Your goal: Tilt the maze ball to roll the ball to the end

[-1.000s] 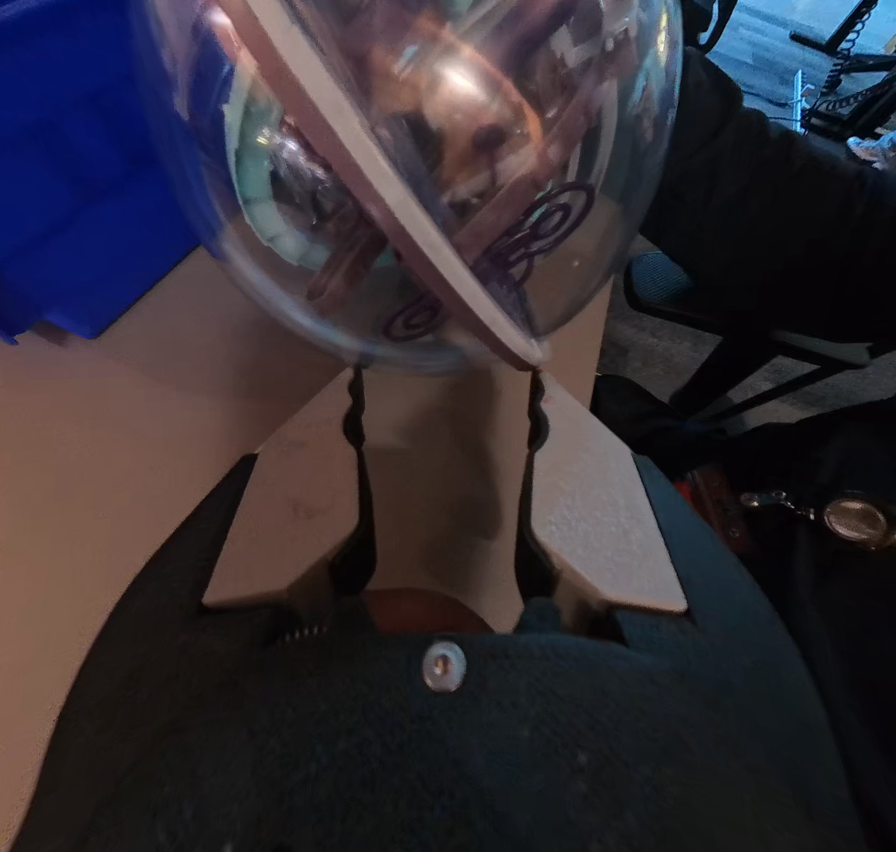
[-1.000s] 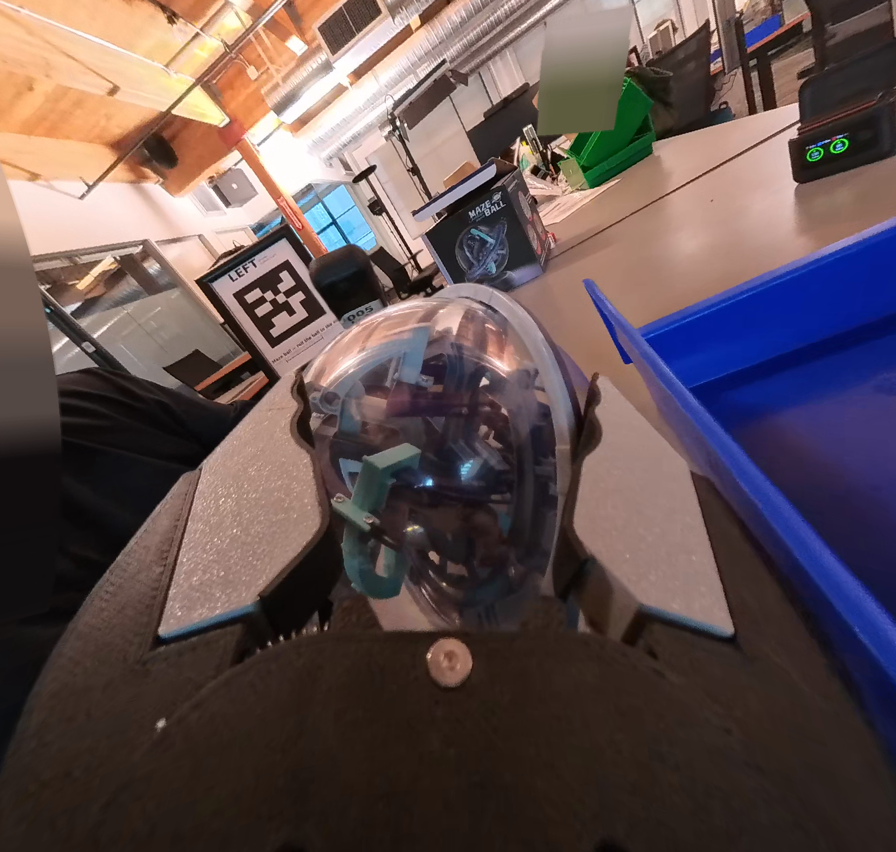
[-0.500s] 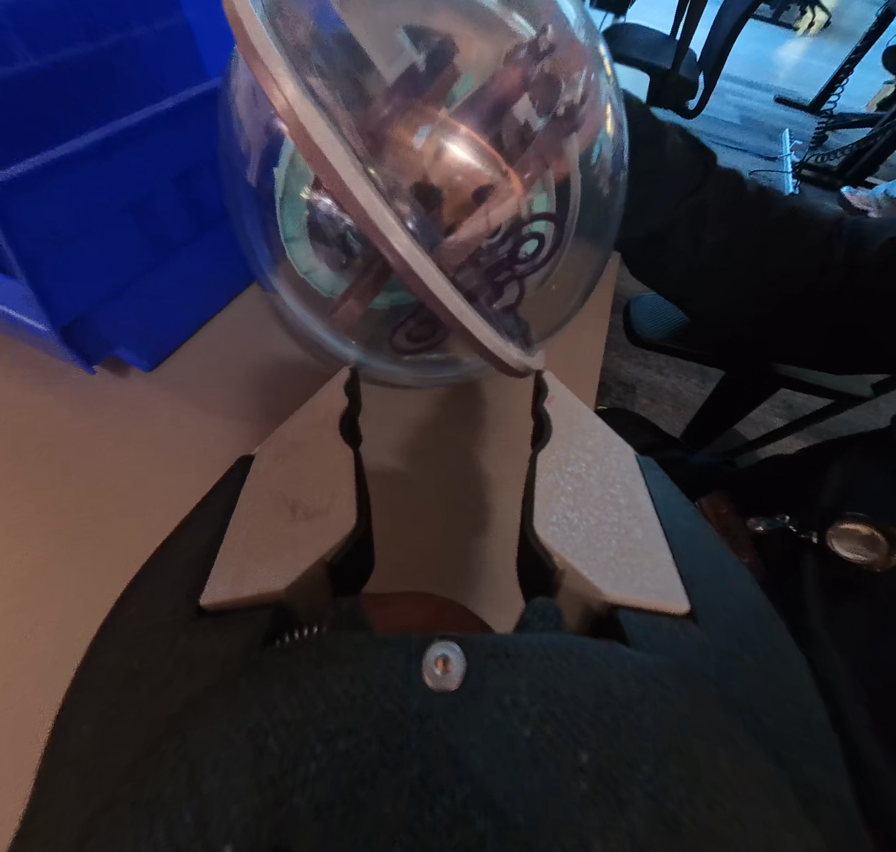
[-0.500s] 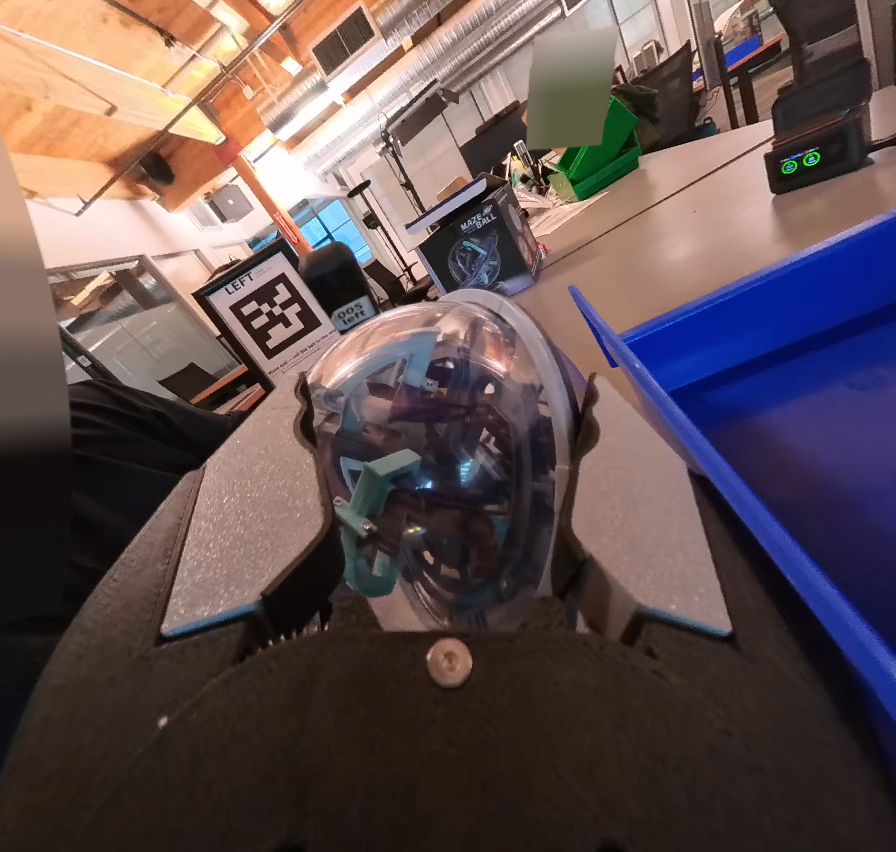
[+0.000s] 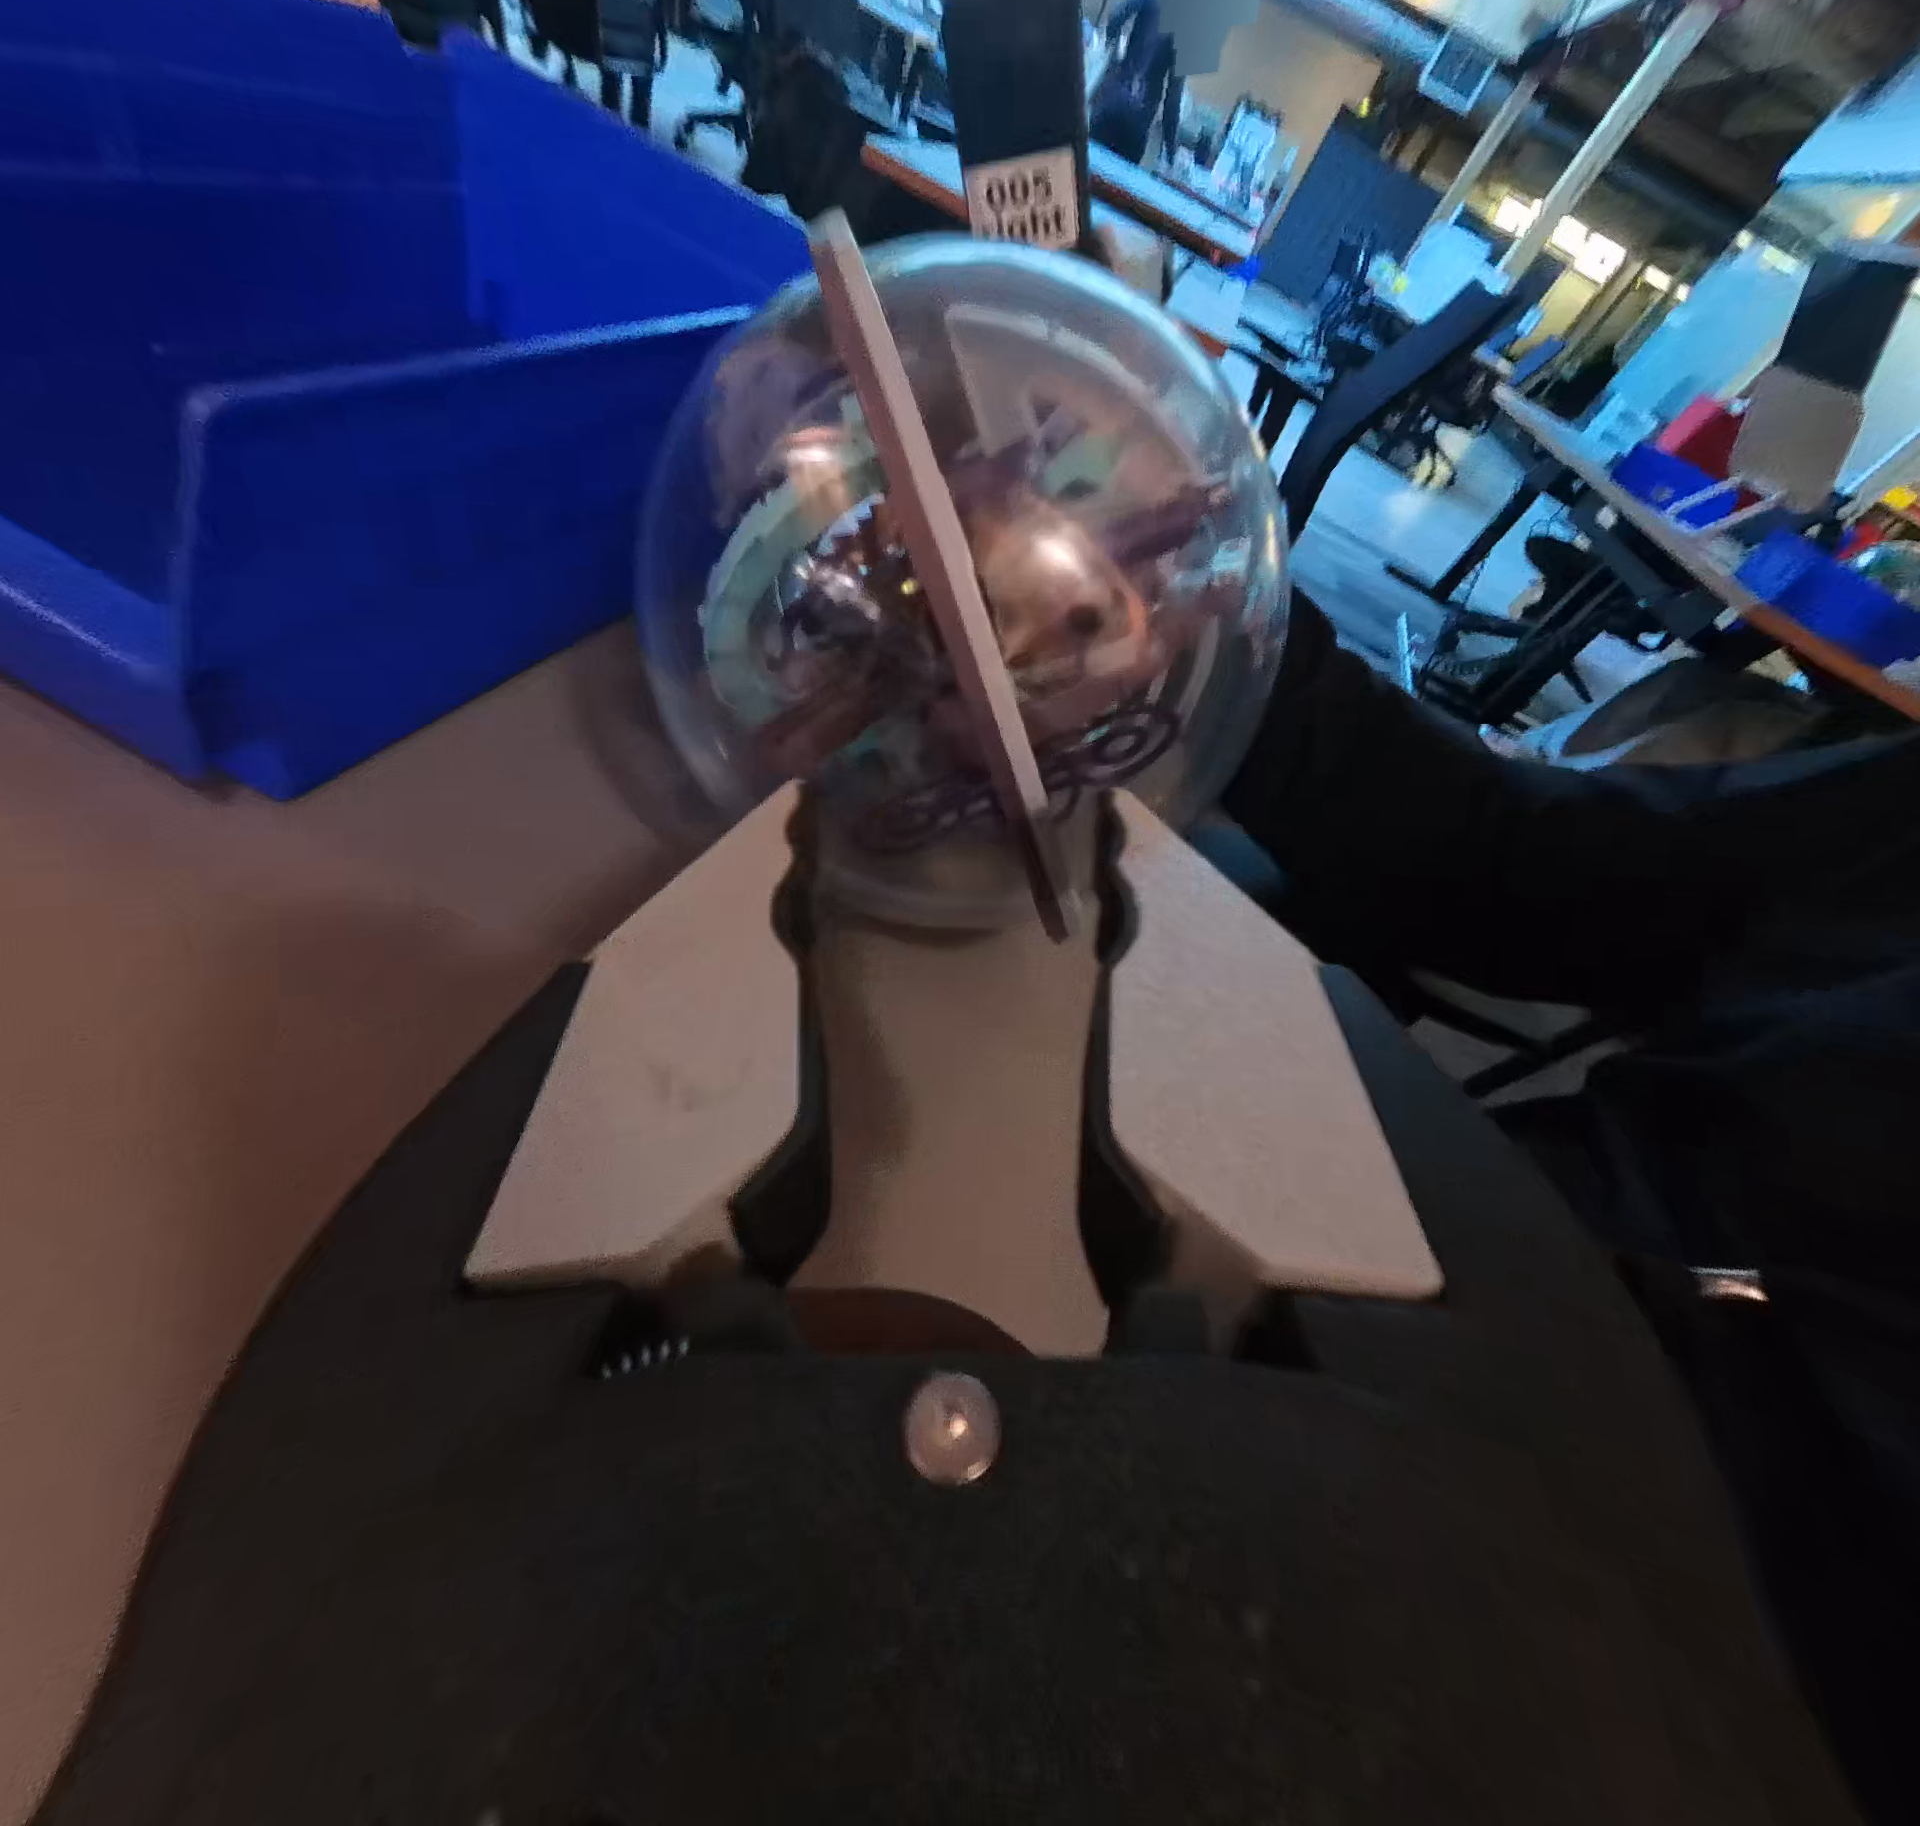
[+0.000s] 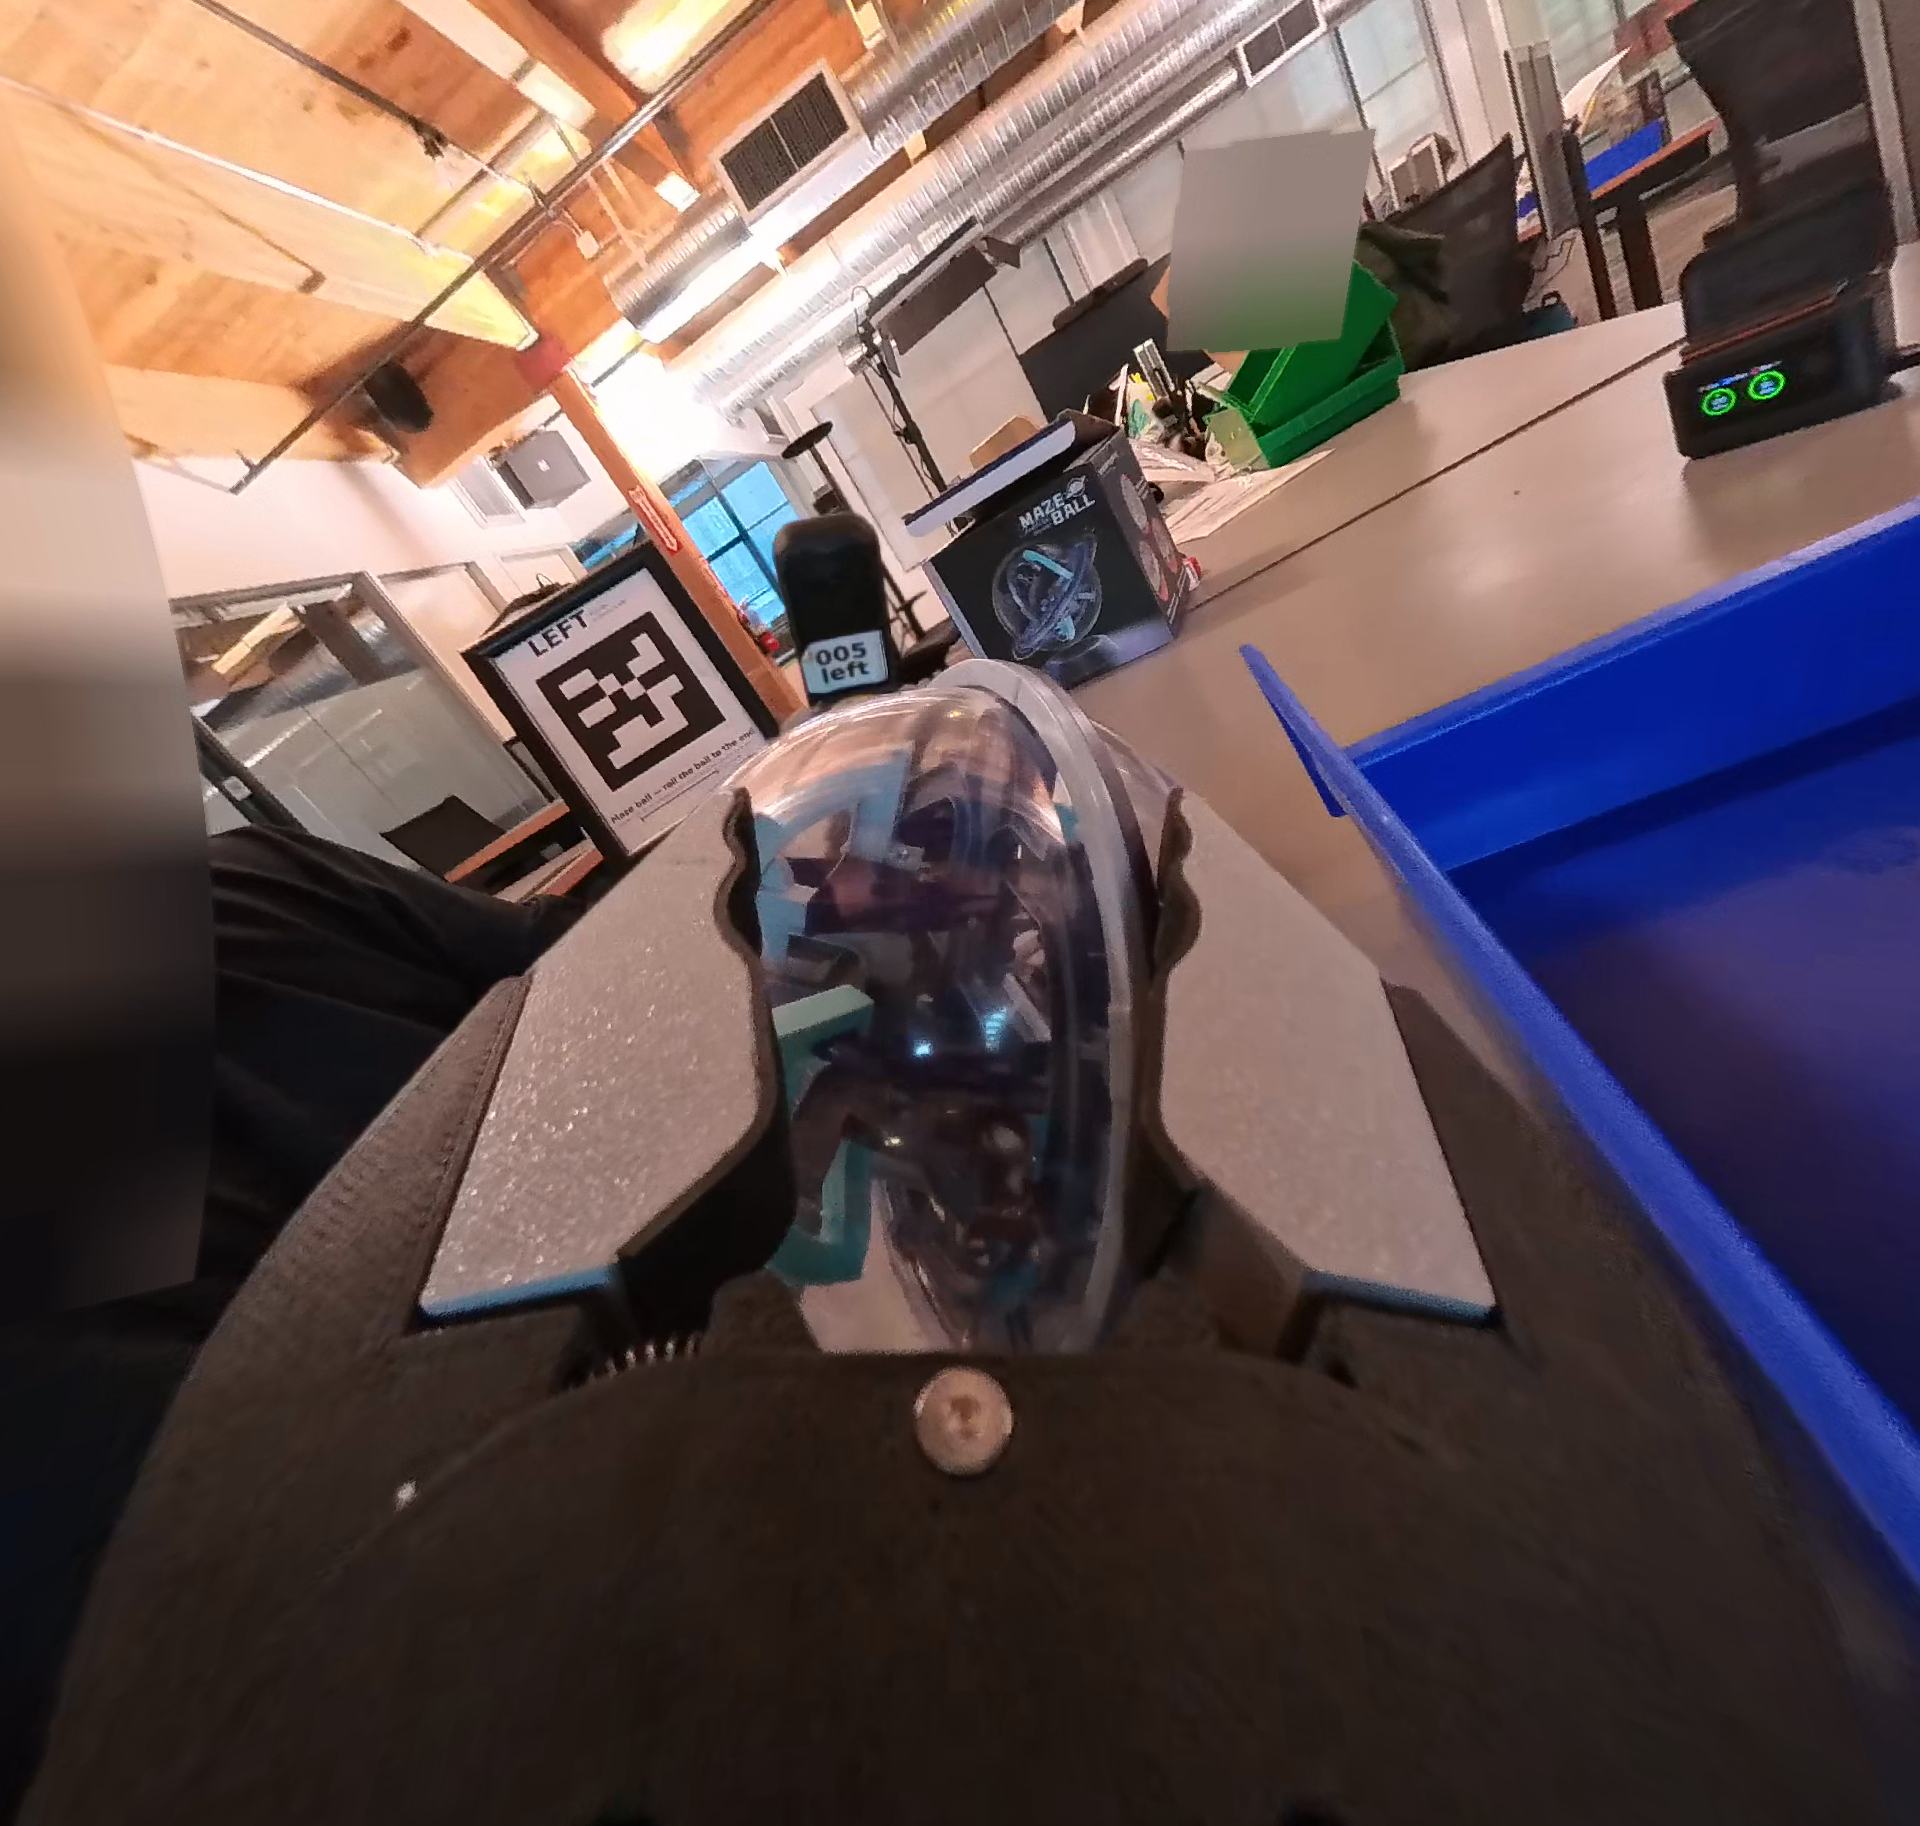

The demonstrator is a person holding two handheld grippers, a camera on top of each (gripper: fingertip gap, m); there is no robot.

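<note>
Maze ball [image 5: 966, 571]: it is held in the air above the counter [image 5: 260, 997], between the two claws, which face each other. It is a clear shell with coloured tracks inside.

Blue bin [image 5: 416, 529]: it stands on the counter, on the left of the ball and behind it. It is not touched, and it is not part of this step.

Left claw [image 5: 948, 841]: a moment ago its tips stood just under the shell, with the jaws wider. Now the jaws are narrower and the bottom of the shell sits between the tips. Both tips seem to lie against it, but the picture is blurred here.

Ring [image 5: 894, 446]: this flat band around the ball was strongly slanted before. Now it stands much nearer to upright, so the ball has been turned.

Right claw [image 6: 951, 841]: it holds the ball deep between its fingers. The jaws have come closer together than they were, and both pads press on the shell.

Small ball inside: I cannot find it among the tracks and reflections.

Meaning for the task: the tilting is going on, now probably with a two-sided hold that gives finer control. How near the end is, I cannot tell.
</note>
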